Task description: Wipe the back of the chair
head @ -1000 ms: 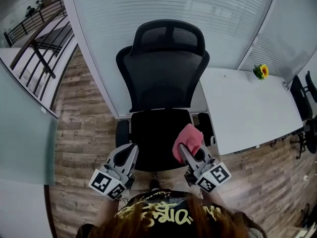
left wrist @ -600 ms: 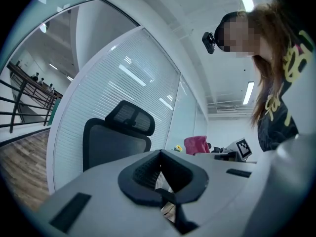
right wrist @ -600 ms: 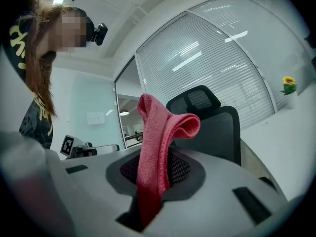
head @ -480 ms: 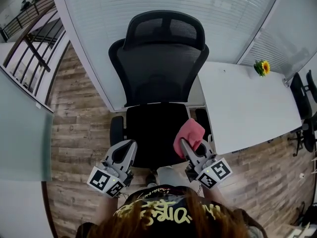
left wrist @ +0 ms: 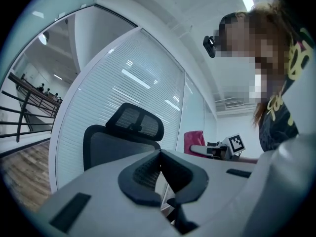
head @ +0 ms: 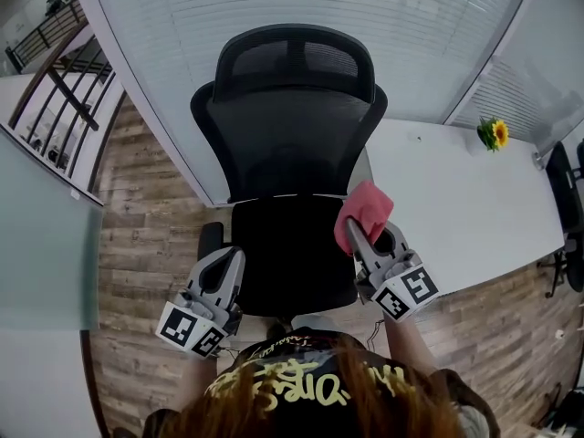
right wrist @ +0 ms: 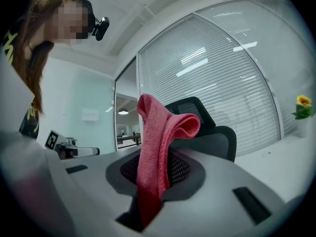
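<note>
Straight ahead of you, in front of the white slatted blind (head: 274, 7), stands the black mesh-backed office chair (head: 287, 135). Its backrest (right wrist: 217, 139) is upright and faces you, with the black mesh headrest (head: 292, 62) on top and the black seat pad (head: 283, 254) nearest you.

Pink folded cloth (head: 367, 210): pinched in your right claw (head: 354, 234). The jaws are closed on its lower part, and its loose upper end stands above the tips and flops over to one side (right wrist: 165, 125). The cloth hangs in the air near the backrest's lower right corner. Your right gripper view shows the backrest beyond it, apart from it.

Left claw (head: 230, 261): the jaws meet at the tips with nothing between them (left wrist: 159, 154). It is held low by the seat pad's front left corner, well apart from the backrest.

To your right, a white rectangular tabletop (head: 456, 199) sits just beside the chair, with a small yellow flower (head: 497, 133) at its far end.

Grey-brown wood-plank floor (head: 146, 245) lies underfoot. A dark metal railing (head: 55, 62) shows at far left.
</note>
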{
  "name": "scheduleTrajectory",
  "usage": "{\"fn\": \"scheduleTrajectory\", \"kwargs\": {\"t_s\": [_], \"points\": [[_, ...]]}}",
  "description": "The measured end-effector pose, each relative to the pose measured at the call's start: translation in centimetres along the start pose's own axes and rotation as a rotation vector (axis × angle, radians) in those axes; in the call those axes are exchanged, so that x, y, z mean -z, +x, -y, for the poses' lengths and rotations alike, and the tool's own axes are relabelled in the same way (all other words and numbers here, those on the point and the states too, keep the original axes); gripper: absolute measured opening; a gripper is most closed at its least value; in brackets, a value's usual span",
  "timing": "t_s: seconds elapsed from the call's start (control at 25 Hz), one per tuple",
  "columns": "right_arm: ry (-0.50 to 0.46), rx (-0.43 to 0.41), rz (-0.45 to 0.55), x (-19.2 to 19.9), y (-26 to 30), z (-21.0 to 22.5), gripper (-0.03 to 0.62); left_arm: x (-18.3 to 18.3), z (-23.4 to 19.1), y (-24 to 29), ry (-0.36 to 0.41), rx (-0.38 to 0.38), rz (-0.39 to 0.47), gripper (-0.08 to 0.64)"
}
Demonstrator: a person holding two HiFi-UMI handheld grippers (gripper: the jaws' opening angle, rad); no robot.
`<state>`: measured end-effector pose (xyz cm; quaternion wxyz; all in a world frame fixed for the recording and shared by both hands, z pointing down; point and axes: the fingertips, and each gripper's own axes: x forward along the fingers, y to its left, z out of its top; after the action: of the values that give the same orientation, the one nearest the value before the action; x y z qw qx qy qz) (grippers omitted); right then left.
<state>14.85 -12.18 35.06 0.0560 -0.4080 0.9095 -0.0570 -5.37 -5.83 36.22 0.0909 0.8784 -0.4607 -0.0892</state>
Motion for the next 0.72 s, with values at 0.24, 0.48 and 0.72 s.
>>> {"fn": "scheduleTrajectory", "kwargs": {"t_s": [0.24,0.48,0.72], "points": [[-0.118,0.040,0.050,-4.8,3.1,6.1,0.069,-0.3,-0.6,3.0,0.015,-0.050,0.006,-0.009],[-0.152,0.084,0.099,-9.1,6.4,11.2,0.069,-0.2,-1.0,5.2,0.035,-0.108,0.000,-0.009],[-0.140,0.060,0.122,-10.8,10.0,13.1,0.069,0.3,-1.5,5.7,0.051,-0.179,-0.013,-0.009]]}}
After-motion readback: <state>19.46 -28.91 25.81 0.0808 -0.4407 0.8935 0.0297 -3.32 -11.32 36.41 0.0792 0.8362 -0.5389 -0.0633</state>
